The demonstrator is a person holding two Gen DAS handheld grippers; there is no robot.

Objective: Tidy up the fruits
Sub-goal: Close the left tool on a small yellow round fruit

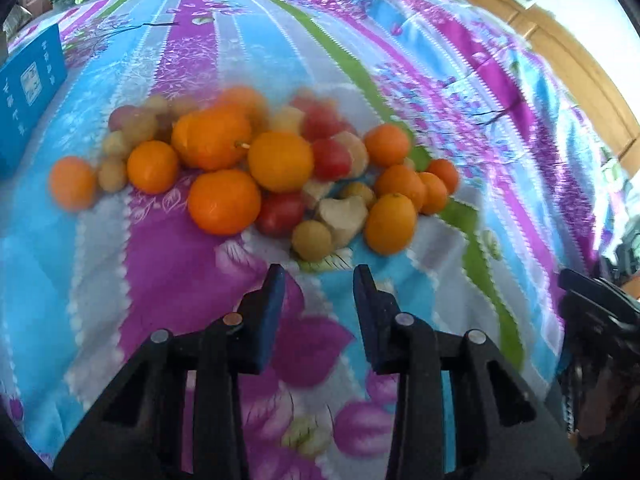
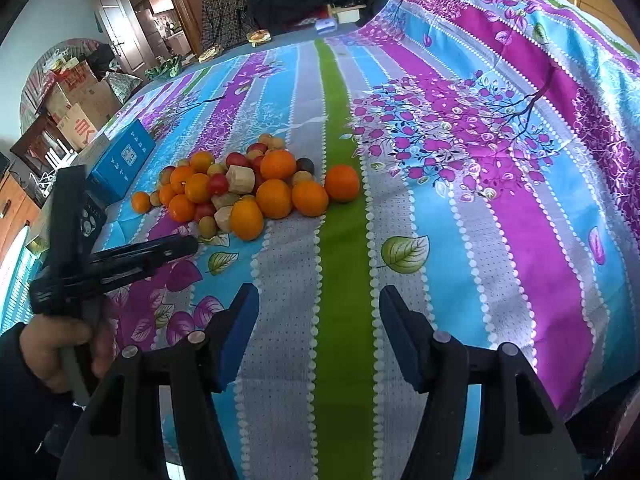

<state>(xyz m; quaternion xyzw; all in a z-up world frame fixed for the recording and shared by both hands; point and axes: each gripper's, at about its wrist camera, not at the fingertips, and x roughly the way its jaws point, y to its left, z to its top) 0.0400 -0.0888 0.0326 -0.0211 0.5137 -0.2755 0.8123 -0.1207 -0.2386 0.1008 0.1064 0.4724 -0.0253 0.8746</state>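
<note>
Blue-padded left hand-held gripper point(image 1: 318, 280) hangs spread and empty just short of the fruit pile point(image 1: 256, 168) on the bed point(image 2: 500, 220), right hand-held gripper point(image 2: 318, 300) likewise released farther back (everything's jumbled, so sorting looks unstarted).

Bare bedspread point(image 2: 344, 280) before fruit pile point(image 2: 248, 188), blue box point(image 2: 120, 160) flanking left

striped floral bedspread point(image 2: 500, 208); wooden door point(image 2: 116, 28); stacked cartons point(image 2: 80, 108)
</note>
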